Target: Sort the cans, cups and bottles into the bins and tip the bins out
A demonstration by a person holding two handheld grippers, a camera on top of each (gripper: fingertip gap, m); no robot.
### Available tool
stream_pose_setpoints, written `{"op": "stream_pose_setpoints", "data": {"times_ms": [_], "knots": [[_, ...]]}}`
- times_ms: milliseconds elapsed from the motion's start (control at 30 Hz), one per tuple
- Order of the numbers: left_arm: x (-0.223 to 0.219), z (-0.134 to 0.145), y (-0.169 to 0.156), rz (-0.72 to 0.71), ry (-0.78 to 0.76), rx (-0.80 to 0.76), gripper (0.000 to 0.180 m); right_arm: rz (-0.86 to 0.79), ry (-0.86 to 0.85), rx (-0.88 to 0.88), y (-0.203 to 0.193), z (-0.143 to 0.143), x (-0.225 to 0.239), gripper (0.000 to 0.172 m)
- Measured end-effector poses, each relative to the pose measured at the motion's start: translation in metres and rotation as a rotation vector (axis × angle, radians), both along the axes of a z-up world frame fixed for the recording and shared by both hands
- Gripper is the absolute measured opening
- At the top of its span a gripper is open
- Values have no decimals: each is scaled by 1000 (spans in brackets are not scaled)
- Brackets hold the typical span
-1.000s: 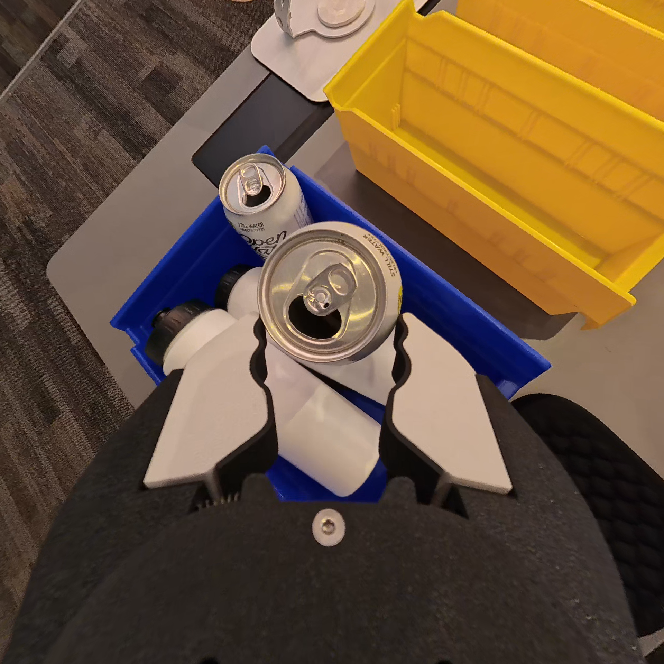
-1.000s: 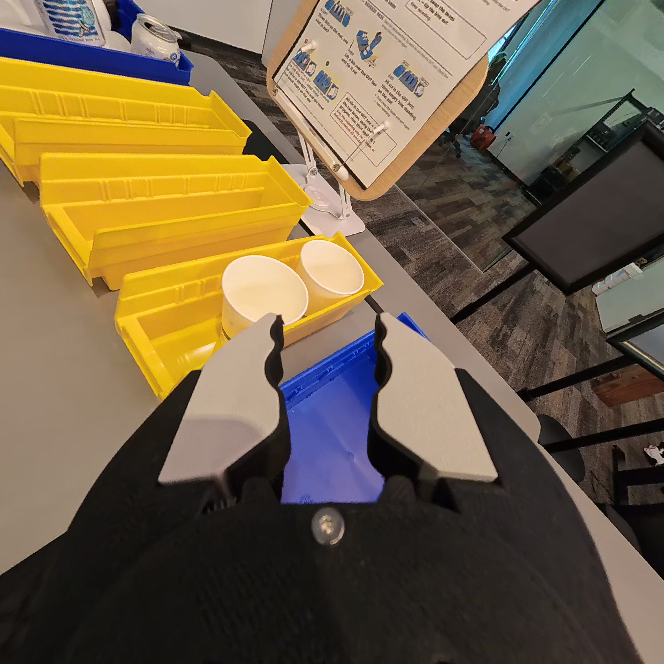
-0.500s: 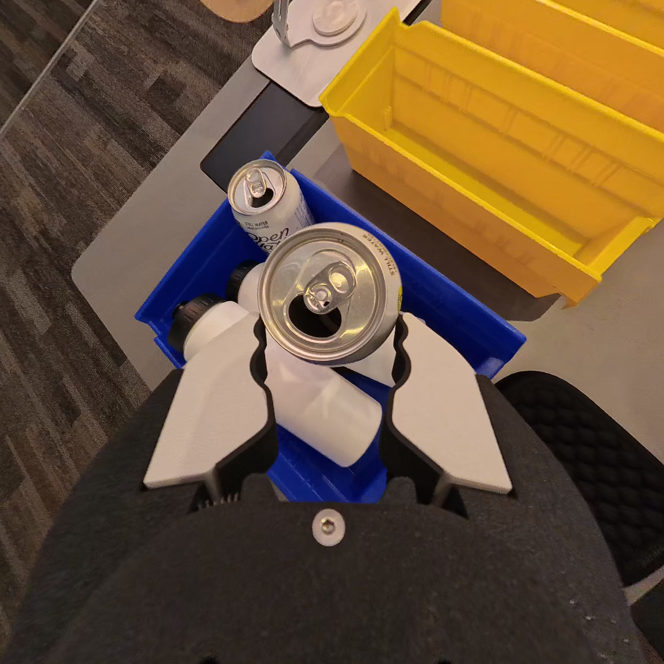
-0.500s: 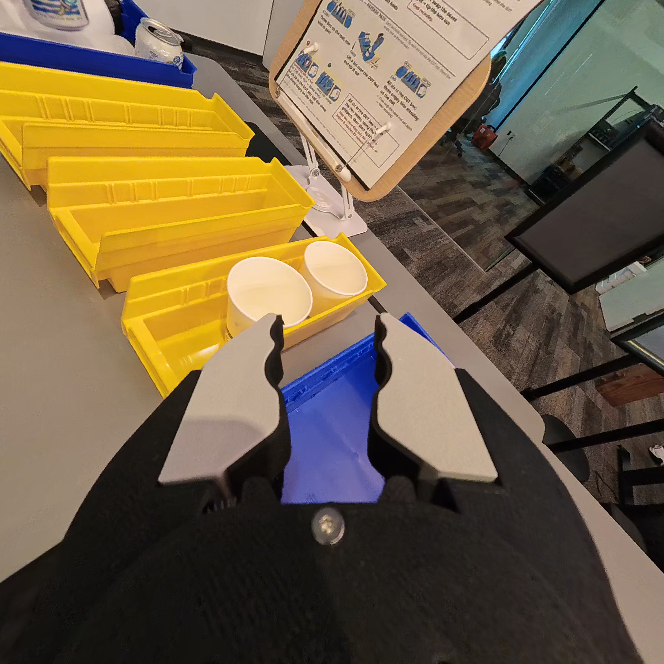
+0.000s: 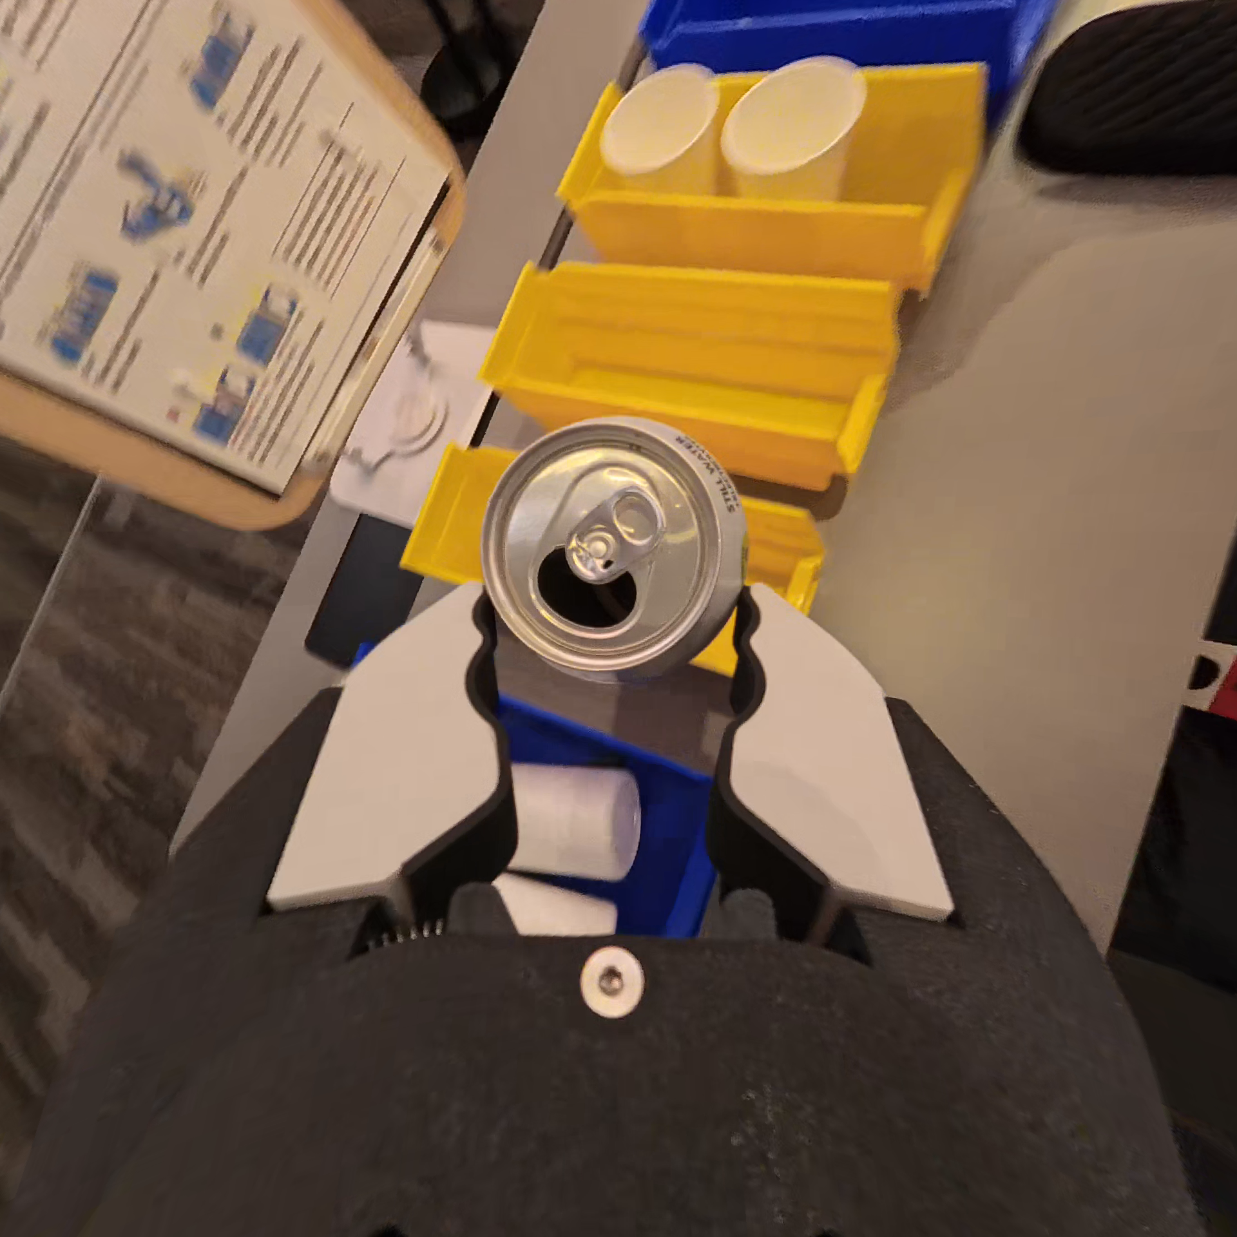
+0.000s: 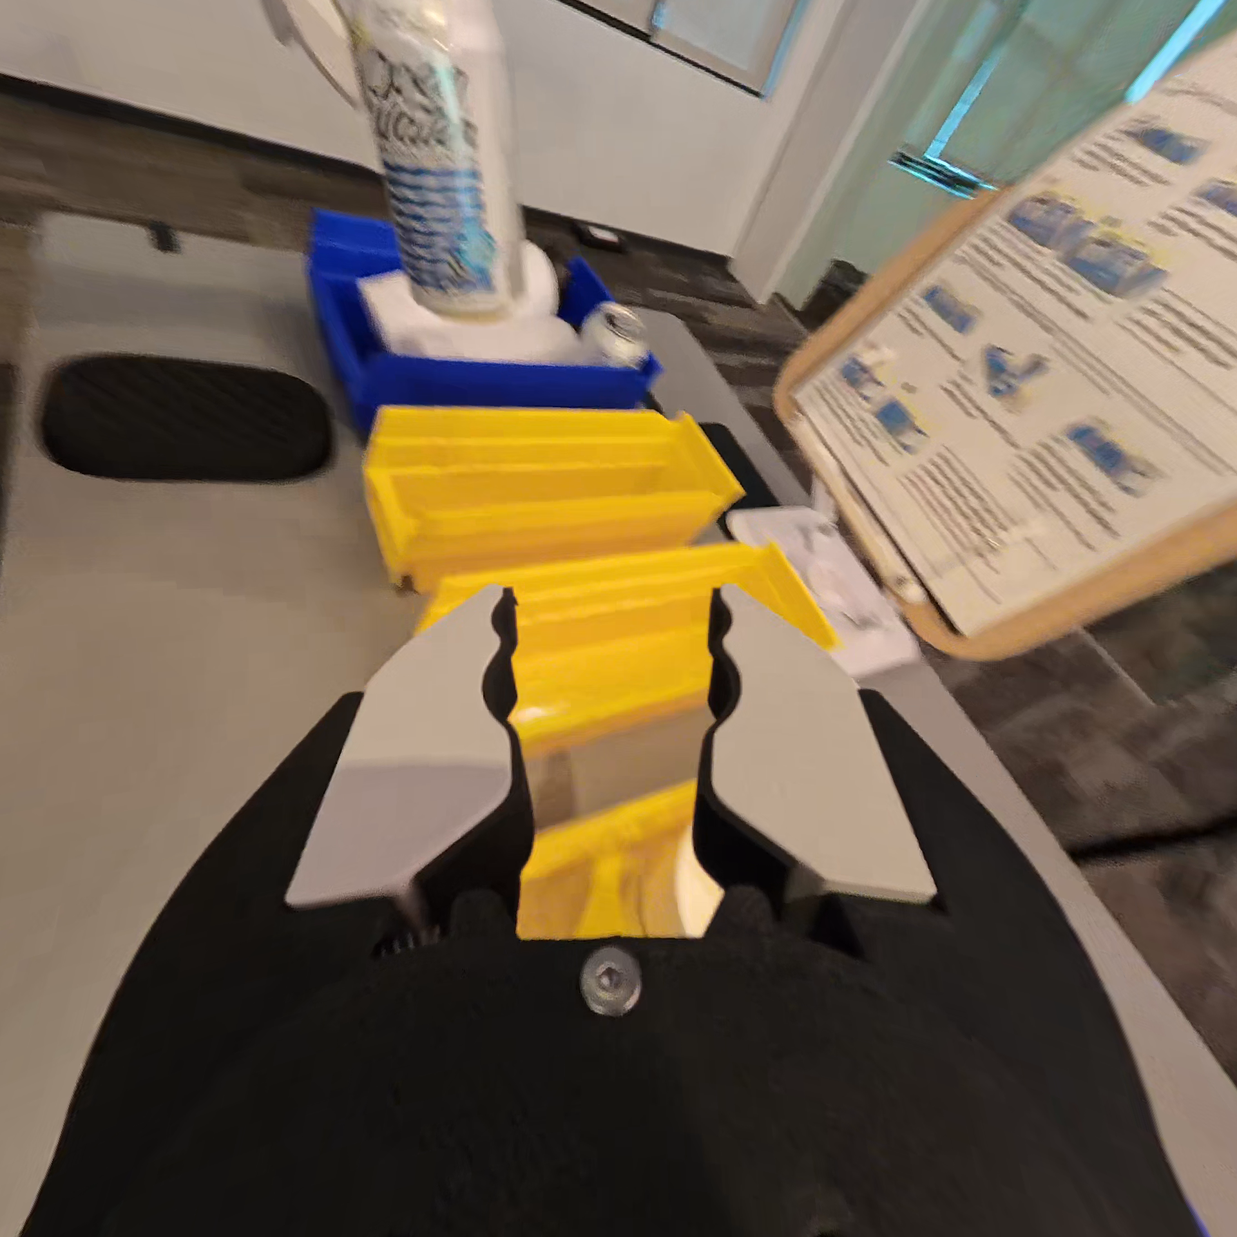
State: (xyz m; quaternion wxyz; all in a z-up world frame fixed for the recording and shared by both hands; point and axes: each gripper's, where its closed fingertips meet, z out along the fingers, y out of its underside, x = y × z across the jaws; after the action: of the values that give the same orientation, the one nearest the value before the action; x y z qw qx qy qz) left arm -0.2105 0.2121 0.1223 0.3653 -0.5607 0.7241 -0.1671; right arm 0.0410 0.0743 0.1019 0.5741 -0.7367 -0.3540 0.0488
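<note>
Three yellow bins, two cups, one held can.

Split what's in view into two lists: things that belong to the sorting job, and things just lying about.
Job: opened silver aluminium can clamped in left gripper; two white paper cups; yellow plastic bins; blue plastic bin.
Lying about: wooden-framed instruction board; black mesh pad.

Each hand-held gripper has a matte black body, pale grey fingers with wavy black pads, and a silver screw behind them.

The can bears small print along its rim at 2 o'clock. The board's sheet, at 10 o'clock, is printed but too blurred to read.
</note>
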Motion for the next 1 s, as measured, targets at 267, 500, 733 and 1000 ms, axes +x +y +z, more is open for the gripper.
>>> {"op": "stream_pose_setpoints", "data": {"times_ms": [267,500,733,1000], "knots": [[57,0,-87,-249,35,43,68,234,91,-64,23,13,-112,71],[75,-9,-121,-351,63,47,68,402,166,-192,17,8,-142,79],[83,-19,-126,-369,95,78,68,426,107,-239,12,-7,-145,72],[74,25,-82,-192,-139,95,76,-24,256,-238,87,-23,-54,72]]}}
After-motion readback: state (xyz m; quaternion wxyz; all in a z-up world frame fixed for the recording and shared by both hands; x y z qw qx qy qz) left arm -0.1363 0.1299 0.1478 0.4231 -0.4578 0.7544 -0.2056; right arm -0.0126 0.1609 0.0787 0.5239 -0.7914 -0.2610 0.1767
